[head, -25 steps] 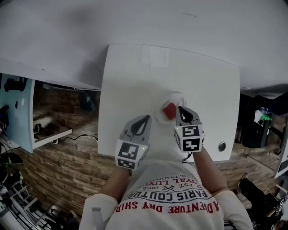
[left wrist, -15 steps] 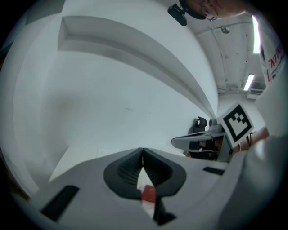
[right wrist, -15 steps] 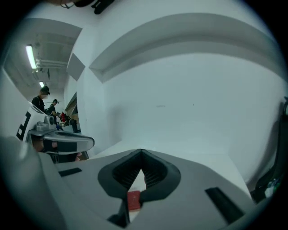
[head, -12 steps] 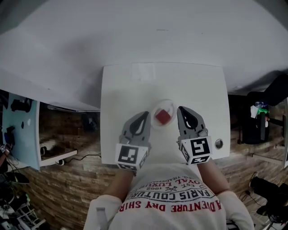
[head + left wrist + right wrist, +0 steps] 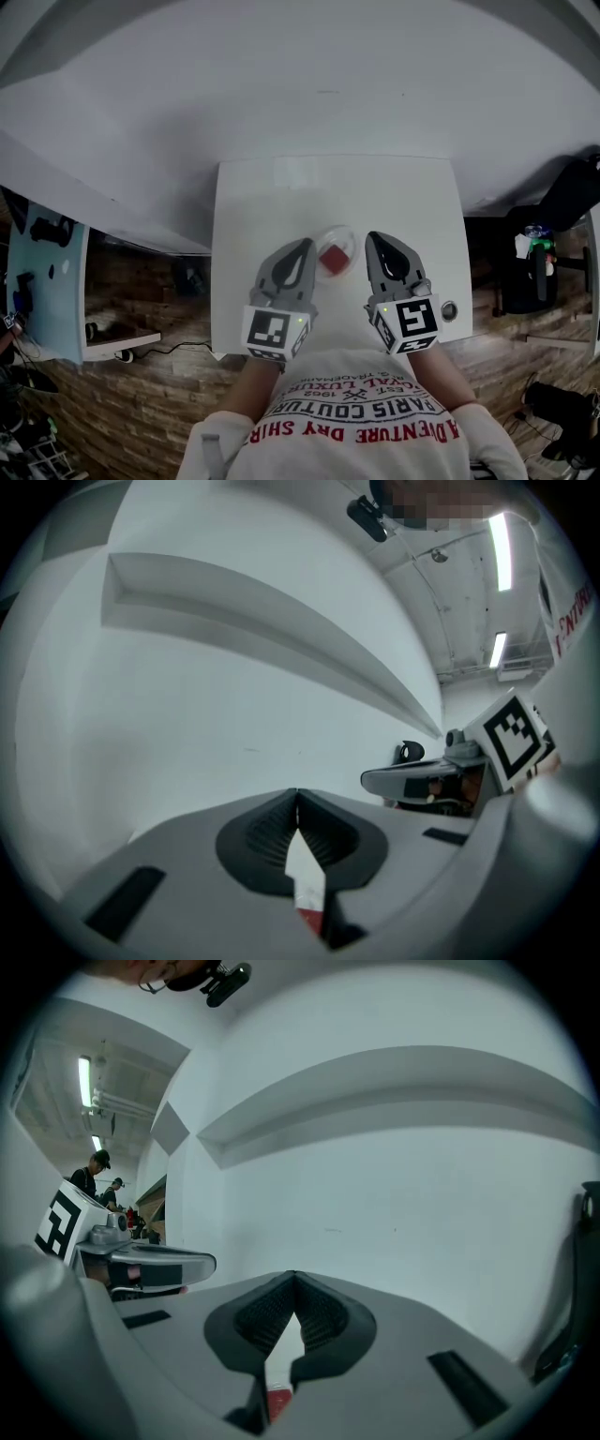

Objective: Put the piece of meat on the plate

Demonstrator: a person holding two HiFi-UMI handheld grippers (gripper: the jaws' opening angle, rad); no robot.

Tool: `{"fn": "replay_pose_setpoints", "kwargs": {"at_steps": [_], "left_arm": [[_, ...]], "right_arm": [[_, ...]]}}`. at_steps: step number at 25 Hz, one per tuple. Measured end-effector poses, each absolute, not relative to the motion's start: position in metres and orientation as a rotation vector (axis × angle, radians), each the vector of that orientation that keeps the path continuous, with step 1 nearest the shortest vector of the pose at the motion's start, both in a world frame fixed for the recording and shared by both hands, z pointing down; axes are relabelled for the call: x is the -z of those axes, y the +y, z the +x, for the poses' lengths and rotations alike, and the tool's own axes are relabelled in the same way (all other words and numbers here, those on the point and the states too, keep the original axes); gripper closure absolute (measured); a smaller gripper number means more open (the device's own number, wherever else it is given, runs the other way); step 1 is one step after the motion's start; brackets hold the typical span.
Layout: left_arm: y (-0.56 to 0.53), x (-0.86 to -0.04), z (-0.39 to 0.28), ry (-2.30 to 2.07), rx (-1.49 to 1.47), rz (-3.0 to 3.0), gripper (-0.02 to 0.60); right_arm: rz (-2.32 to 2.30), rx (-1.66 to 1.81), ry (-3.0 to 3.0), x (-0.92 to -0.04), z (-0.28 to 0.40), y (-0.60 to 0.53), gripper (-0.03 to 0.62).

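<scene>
Meat [image 5: 334,260] sits on plate [image 5: 348,234]; left gripper [image 5: 304,244] and right gripper [image 5: 373,237] pinched together, empty; I judge only retreat remains.

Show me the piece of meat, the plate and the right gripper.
piece of meat [image 5: 333,260]: head view, its red top face.
plate [image 5: 343,232]: head view, far rim.
right gripper [image 5: 373,238]: head view, closed jaw tips.

my left gripper [image 5: 304,247] and right gripper [image 5: 376,240]: grey, black ribbed pads [image 5: 258,841] inside the fingers [image 5: 289,270], marker cube [image 5: 275,330] behind; white shirt [image 5: 361,433], red print.
</scene>
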State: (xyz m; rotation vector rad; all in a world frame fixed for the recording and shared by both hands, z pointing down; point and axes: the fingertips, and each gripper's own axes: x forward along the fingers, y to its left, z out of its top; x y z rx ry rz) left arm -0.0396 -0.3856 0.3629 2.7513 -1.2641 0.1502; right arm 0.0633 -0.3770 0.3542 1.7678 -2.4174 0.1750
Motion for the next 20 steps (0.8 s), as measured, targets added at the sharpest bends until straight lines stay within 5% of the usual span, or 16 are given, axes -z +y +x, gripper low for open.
{"fn": "replay_pose_setpoints", "kwargs": {"at_steps": [20], "left_arm": [[-0.37, -0.374, -0.032, -1.239, -0.215, 2.743, 0.575]], "right_arm": [[1.723, -0.229, -2.398, -0.375, 0.06, -0.368, 0.582]]}}
